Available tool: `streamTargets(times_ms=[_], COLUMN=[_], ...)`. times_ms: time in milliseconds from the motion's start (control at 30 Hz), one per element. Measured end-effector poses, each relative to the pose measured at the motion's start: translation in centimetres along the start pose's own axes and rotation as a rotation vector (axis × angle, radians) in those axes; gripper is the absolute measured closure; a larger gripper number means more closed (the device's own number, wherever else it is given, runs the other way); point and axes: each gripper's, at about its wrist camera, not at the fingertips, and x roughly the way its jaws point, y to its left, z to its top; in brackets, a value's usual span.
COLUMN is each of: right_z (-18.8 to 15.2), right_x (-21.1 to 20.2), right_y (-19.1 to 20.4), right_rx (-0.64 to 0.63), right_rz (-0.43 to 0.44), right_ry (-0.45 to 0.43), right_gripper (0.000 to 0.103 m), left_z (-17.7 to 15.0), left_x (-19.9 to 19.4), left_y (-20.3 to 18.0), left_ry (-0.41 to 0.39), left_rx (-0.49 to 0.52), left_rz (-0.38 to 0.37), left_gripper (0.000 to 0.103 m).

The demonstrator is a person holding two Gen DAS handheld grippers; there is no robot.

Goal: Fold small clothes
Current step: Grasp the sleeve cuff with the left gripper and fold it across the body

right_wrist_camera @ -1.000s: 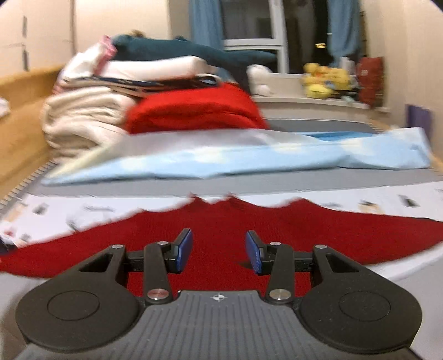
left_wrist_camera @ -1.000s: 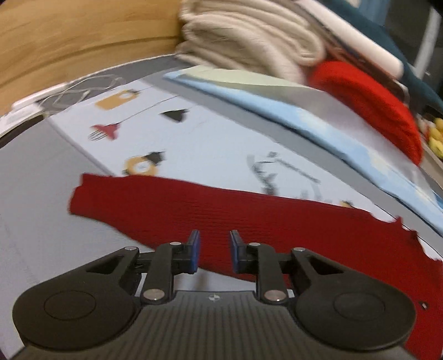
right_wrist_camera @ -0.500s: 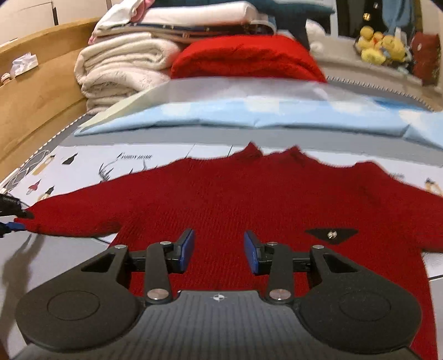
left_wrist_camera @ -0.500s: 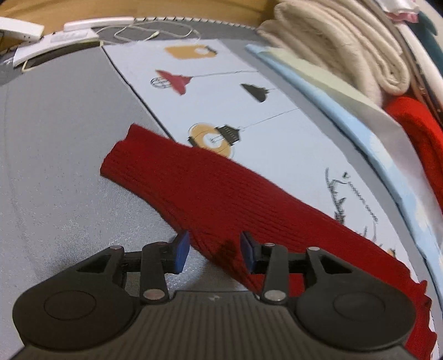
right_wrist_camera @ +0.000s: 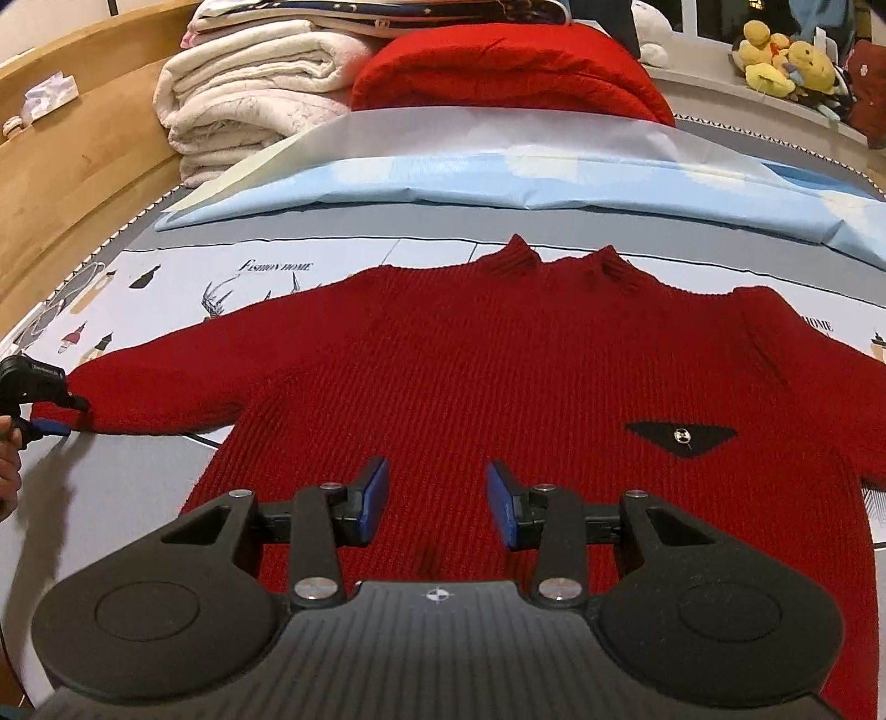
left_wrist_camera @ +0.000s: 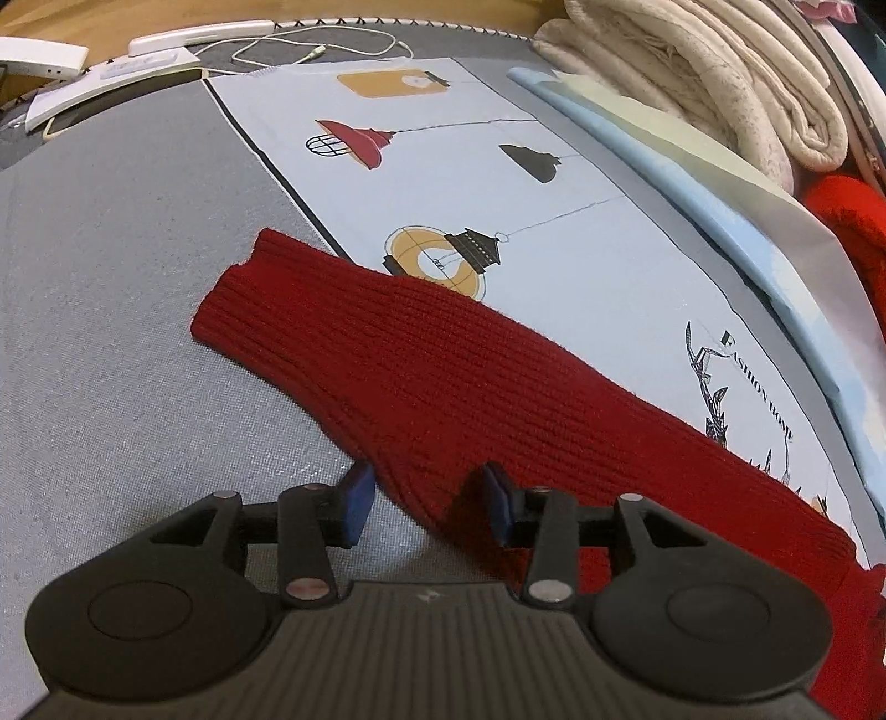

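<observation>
A red knit sweater [right_wrist_camera: 498, 376] lies flat, front up, on a printed sheet [right_wrist_camera: 166, 277], with a black triangle patch [right_wrist_camera: 681, 435] on its chest. Its outstretched sleeve [left_wrist_camera: 443, 365] runs across the left wrist view. My left gripper [left_wrist_camera: 426, 498] is low over the sleeve's near edge, jaws apart, with that edge between the blue pads, which do not press it. In the right wrist view the left gripper [right_wrist_camera: 69, 415] shows at the sleeve, near its cuff. My right gripper [right_wrist_camera: 437, 495] hovers open over the sweater's lower body, nothing between its pads.
Behind the sweater lie a light blue sheet [right_wrist_camera: 498, 177], folded cream blankets [right_wrist_camera: 249, 94] and a red blanket [right_wrist_camera: 509, 66]. A wooden bed rail [right_wrist_camera: 83, 166] runs along the left. White devices and a cable [left_wrist_camera: 166, 50] sit past the grey mattress [left_wrist_camera: 111, 277].
Both grippers came down closer to the sweater. The left one widened its jaws and now straddles the sleeve's edge. The right one tilted down over the sweater's body.
</observation>
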Motion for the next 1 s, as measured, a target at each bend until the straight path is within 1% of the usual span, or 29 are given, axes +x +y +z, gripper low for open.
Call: streamTargets(times_ms=[167, 267, 300, 333, 367, 433, 467, 533, 567, 633, 733, 767, 833, 867, 933, 967, 1000], right_z=[0.1, 0.0, 0.1, 0.1, 0.1, 0.2, 0.2, 0.3, 0.4, 0.5, 0.6, 0.6, 0.6, 0.7, 0.6, 0.6, 0.6], right_x=[0.2, 0.4, 0.4, 0.4, 0.3, 0.2, 0.1, -0.1, -0.1, -0.2, -0.3, -0.3, -0.2, -0.1, 0.2, 0.3, 0.6], right_y=[-0.1, -0.1, -0.1, -0.2, -0.2, -0.5, -0.7, -1.2, -1.5, -2.3, -3.7, -4.2, -5.2, -5.7, -6.8, -7.3, -7.9], right_rx=[0.005, 0.005, 0.005, 0.007, 0.009, 0.013, 0.016, 0.023, 0.030, 0.046, 0.081, 0.095, 0.120, 0.133, 0.167, 0.188, 0.215], right_rz=[-0.001, -0.002, -0.003, -0.004, -0.005, -0.006, -0.008, -0.014, -0.019, -0.035, -0.063, -0.073, -0.093, -0.102, -0.123, -0.130, -0.135], right_ry=[0.005, 0.007, 0.008, 0.007, 0.006, 0.001, -0.002, -0.008, -0.011, -0.017, -0.023, -0.025, -0.028, -0.026, -0.018, -0.013, -0.007], right_gripper=[0.062, 0.062, 0.062, 0.062, 0.062, 0.062, 0.062, 0.062, 0.062, 0.062, 0.062, 0.062, 0.062, 0.062, 0.062, 0.062, 0.062], left_z=[0.0, -0.1, -0.1, -0.1, -0.1, -0.3, -0.4, -0.9, -1.4, -3.0, -6.4, -8.0, -11.0, -12.6, -15.2, -16.0, -16.5], left_x=[0.0, -0.1, -0.2, -0.5, -1.0, -2.5, -3.3, -5.4, -6.5, -8.6, -11.4, -12.5, -14.0, -14.6, -14.8, -14.9, -15.0], left_y=[-0.2, -0.2, -0.2, -0.3, -0.8, -2.6, -3.7, -6.3, -7.9, -11.3, -16.6, -18.6, -22.0, -23.8, -26.4, -27.0, -27.1], left_ry=[-0.006, -0.024, -0.031, -0.043, -0.063, -0.127, -0.158, -0.223, -0.246, -0.264, -0.248, -0.224, -0.169, -0.123, 0.013, 0.046, 0.029], left_rx=[-0.005, 0.003, -0.008, -0.018, -0.013, 0.040, 0.069, 0.134, 0.164, 0.216, 0.295, 0.322, 0.390, 0.433, 0.516, 0.551, 0.572], left_rz=[0.009, 0.025, 0.023, 0.028, 0.035, 0.044, 0.033, -0.021, -0.059, -0.177, -0.359, -0.444, -0.591, -0.672, -0.826, -0.869, -0.864], left_gripper=[0.057, 0.084, 0.089, 0.090, 0.091, 0.092, 0.092, 0.093, 0.093, 0.094, 0.094, 0.094, 0.094, 0.092, 0.090, 0.088, 0.088])
